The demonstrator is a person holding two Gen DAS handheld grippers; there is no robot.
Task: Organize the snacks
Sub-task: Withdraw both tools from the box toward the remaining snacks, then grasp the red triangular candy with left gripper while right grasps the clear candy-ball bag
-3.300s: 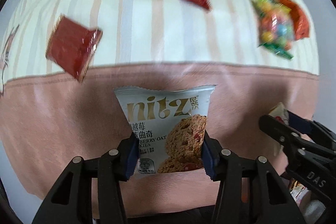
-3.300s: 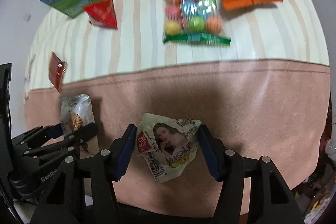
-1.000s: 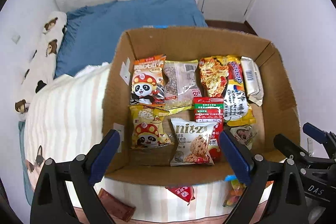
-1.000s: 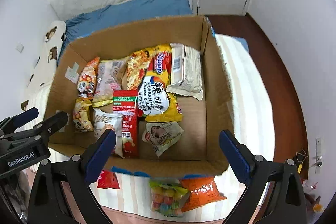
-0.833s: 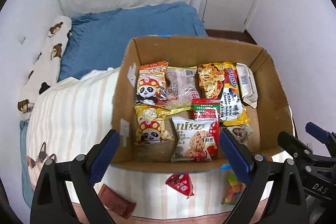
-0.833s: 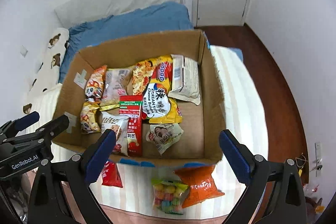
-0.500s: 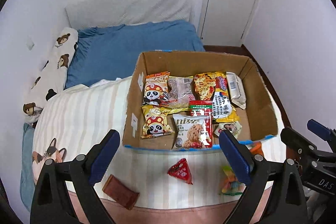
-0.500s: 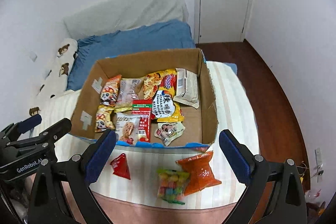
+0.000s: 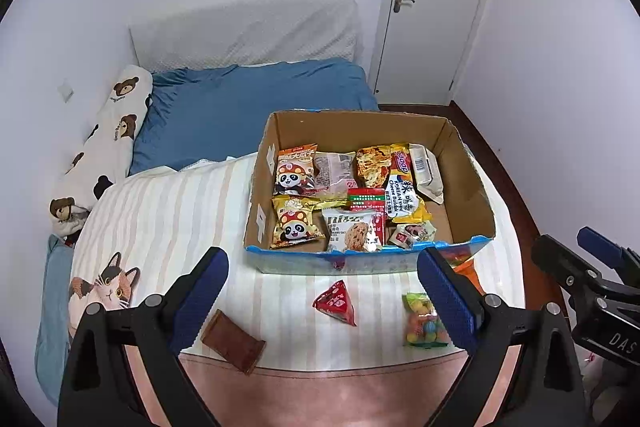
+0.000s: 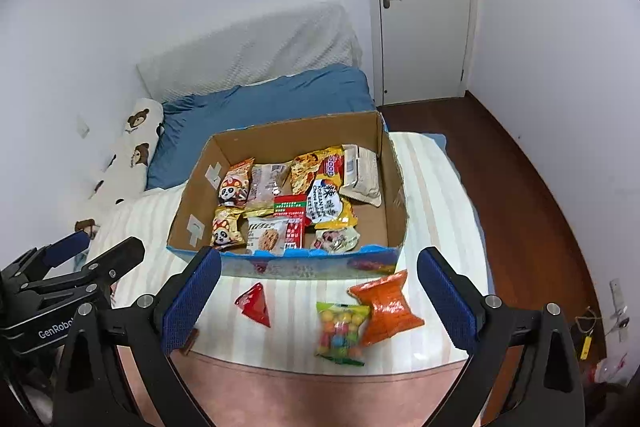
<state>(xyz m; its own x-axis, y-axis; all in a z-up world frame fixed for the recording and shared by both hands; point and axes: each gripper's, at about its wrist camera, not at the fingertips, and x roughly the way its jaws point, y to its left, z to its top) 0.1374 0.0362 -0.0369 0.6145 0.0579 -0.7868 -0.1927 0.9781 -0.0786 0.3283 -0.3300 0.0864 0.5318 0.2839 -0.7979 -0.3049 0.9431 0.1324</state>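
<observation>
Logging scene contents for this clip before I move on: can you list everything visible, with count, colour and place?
cardboard box: 1, brown with blue outside, on the bed
packets in box: about ten, mixed colours, mostly left and middle
triangular packet: 1, red, bedspread before the box
candy bag: 1, multicoloured, right of it
orange packet: 1, touching the candy bag
brown bar: 1, near left
bedspread: striped cream, cat print
pillow: 1, white with bears
door: 1, white, shut
left gripper: open, empty
right gripper: open, empty

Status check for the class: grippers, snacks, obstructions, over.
Left gripper and right gripper open, empty. Four snacks outside cardboard box: brown bar, red triangle, candy bag, orange packet. No obstructions.
</observation>
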